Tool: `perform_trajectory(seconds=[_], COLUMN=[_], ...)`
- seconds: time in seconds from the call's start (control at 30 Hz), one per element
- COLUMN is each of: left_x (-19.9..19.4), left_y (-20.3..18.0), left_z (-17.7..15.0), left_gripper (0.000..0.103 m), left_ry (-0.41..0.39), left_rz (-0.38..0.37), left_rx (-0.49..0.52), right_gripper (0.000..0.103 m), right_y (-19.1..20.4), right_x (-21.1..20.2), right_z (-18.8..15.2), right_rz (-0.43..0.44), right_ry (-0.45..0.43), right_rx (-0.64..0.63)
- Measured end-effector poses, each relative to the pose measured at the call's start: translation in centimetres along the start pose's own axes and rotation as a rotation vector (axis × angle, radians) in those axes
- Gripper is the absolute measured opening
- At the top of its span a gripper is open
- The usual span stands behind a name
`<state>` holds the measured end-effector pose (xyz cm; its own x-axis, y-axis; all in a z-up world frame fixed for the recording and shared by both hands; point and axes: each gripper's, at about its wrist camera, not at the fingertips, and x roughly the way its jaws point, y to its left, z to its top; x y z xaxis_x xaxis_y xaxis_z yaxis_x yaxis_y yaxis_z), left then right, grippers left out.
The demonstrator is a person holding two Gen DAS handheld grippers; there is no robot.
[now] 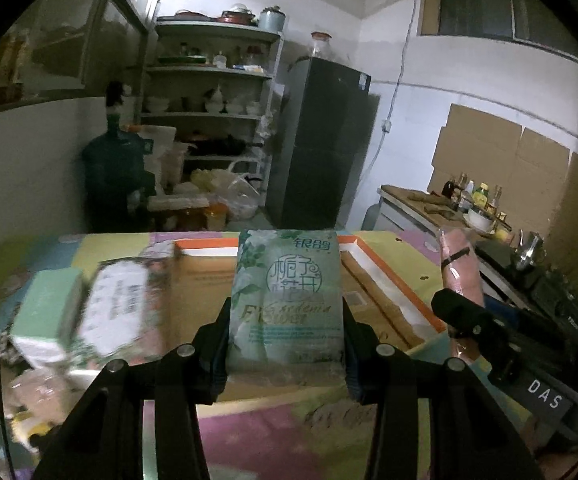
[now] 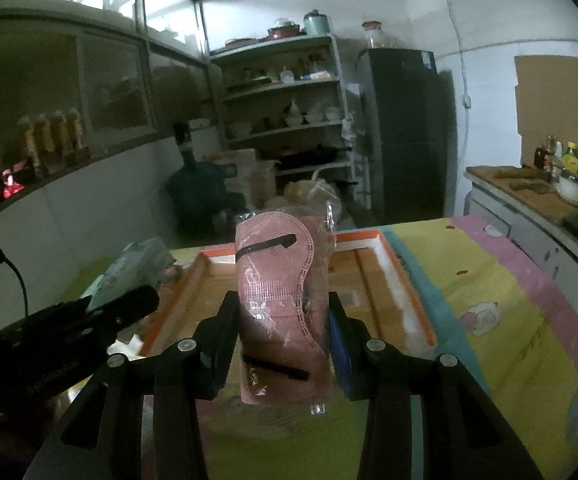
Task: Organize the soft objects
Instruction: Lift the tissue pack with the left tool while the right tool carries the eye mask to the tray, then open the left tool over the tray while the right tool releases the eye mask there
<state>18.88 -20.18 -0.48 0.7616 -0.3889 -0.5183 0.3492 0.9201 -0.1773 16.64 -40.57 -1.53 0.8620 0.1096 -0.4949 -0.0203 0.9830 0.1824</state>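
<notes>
My left gripper (image 1: 287, 332) is shut on a green tissue pack (image 1: 289, 296) printed with flowers, held upright above the near edge of a shallow orange-rimmed cardboard box (image 1: 373, 264). My right gripper (image 2: 283, 332) is shut on a clear bag of pink face masks (image 2: 281, 300), held upright over the same box (image 2: 369, 280). The mask bag shows at the right of the left wrist view (image 1: 459, 272). The tissue pack shows at the left of the right wrist view (image 2: 137, 272).
Other tissue packs (image 1: 117, 312) and a pale green box (image 1: 47, 312) lie blurred on the table's left side. A pastel patterned cloth (image 2: 509, 320) covers the table. A counter with bottles (image 2: 561, 184), a dark fridge (image 1: 325, 144) and shelves stand behind.
</notes>
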Motion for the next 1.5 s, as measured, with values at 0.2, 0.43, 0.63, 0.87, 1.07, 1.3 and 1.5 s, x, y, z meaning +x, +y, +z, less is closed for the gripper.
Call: perform_trajectory(seconds=[0.2,0.43,0.63,0.87,1.07,1.3,1.5], left_x=[5.5,10.6,13.5,15.1,15.1,14.9,13.5], left_y=[-1.5,-2.8,-3.4,-3.5,-3.5,-3.3,-2.7], left_z=[1.1,1.0,0.2,-0.8,-0.6,-0.5,0.1], left_gripper=[0.046,0.046,0.046,0.046,0.047,0.058,0.077], left_ry=[0.107,0.263,0.357,0.395,0.374,0.356,0.292], left_rz=[-0.004,-0.004,0.003,0.010,0.009,0.014,0.014], left_rx=[-0.025,-0.030,-0.029,-0.024,-0.014,-0.005,-0.026], right_gripper=[0.043,0.043,0.043,0.043,0.043,0.044,0.050], right_y=[-4.4,-6.1,-6.9,-7.6,-7.8,-7.7,-8.2], right_x=[4.0,8.4,10.8,12.3,13.1,13.1,12.6], right_z=[1.4,1.4,1.0,0.4,0.0,-0.1,-0.1], right_rz=[0.015,-0.010,-0.043,-0.046,-0.041,-0.037,-0.029], right_ry=[0.122,0.252,0.320,0.356,0.368,0.349,0.317], right_rx=[0.074,0.099,0.093,0.103,0.114,0.103,0.132])
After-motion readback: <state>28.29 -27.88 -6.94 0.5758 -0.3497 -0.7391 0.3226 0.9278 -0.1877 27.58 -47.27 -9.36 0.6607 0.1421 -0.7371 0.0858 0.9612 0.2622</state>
